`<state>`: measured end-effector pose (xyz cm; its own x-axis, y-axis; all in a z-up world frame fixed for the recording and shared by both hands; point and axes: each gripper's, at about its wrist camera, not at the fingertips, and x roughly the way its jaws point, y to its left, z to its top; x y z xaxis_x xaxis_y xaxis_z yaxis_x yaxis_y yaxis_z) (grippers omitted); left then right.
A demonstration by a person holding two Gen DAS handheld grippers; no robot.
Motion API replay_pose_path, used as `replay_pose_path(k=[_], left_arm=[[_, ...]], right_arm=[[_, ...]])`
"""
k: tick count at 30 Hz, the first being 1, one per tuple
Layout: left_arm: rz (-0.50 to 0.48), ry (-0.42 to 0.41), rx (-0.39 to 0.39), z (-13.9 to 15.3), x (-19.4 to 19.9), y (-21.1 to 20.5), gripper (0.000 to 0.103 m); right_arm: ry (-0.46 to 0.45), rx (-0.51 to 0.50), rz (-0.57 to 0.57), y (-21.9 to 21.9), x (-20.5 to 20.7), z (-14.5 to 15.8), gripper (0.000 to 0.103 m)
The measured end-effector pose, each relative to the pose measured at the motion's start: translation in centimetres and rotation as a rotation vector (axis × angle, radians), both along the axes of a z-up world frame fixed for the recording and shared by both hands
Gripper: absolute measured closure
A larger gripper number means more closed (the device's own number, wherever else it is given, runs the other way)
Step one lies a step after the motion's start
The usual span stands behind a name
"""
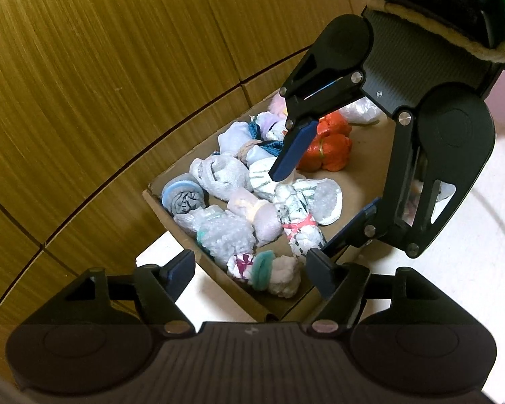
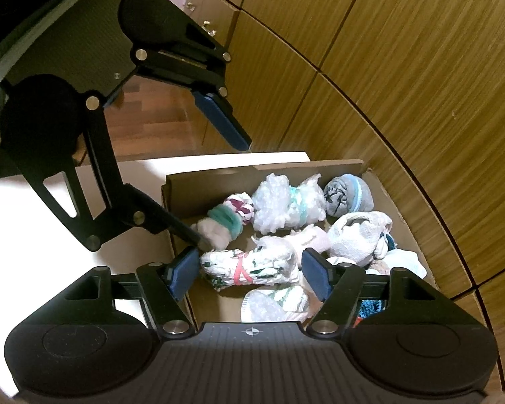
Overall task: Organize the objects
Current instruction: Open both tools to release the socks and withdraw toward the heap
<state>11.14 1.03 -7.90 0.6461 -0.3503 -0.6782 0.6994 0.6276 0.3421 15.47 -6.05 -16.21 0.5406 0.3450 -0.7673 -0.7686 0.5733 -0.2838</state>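
Two grippers hover wide open and empty above the cardboard box (image 2: 336, 168); the right gripper (image 2: 249, 274) is nearer, its fingers straddling the pink-tied bundle (image 2: 249, 267), which lies lengthwise between them, mid-box.

In the left wrist view, the right gripper (image 1: 323, 188) covers part of the orange bundle (image 1: 330, 148) and the cardboard box (image 1: 171, 215) wall at 3 o'clock. In the right wrist view, the blue knit bundle (image 2: 372, 306) hides behind the finger at 4 o'clock.
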Motion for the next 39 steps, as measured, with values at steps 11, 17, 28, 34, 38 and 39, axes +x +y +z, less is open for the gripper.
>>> replay_pose_path(k=[11, 17, 28, 34, 38, 39], left_arm=[[0.017, -0.013, -0.003, 0.8, -0.7, -0.3, 0.026], [0.139, -0.014, -0.129, 2.3, -1.3, 0.7, 0.018], [0.418, -0.057, -0.359, 2.3, -6.3, -0.4, 0.005], [0.492, 0.006, -0.42, -0.1, -8.4, -2.5, 0.005], [0.507, 0.038, -0.429, -0.9, -8.5, -3.9, 0.005], [0.507, 0.042, -0.428, -1.1, -8.5, -4.2, 0.005]], right_arm=[[-0.012, 0.012, -0.035, -0.7, -0.9, 1.0, 0.025], [-0.039, 0.122, -0.141, -3.4, -3.4, 2.7, 0.018], [-0.114, 0.356, -0.488, -10.9, -11.6, 3.4, 0.016], [-0.125, 0.456, -0.707, -13.4, -15.5, 0.8, 0.016], [-0.137, 0.454, -0.744, -13.5, -17.3, -1.1, 0.016], [-0.143, 0.442, -0.741, -13.3, -17.5, -1.5, 0.016]])
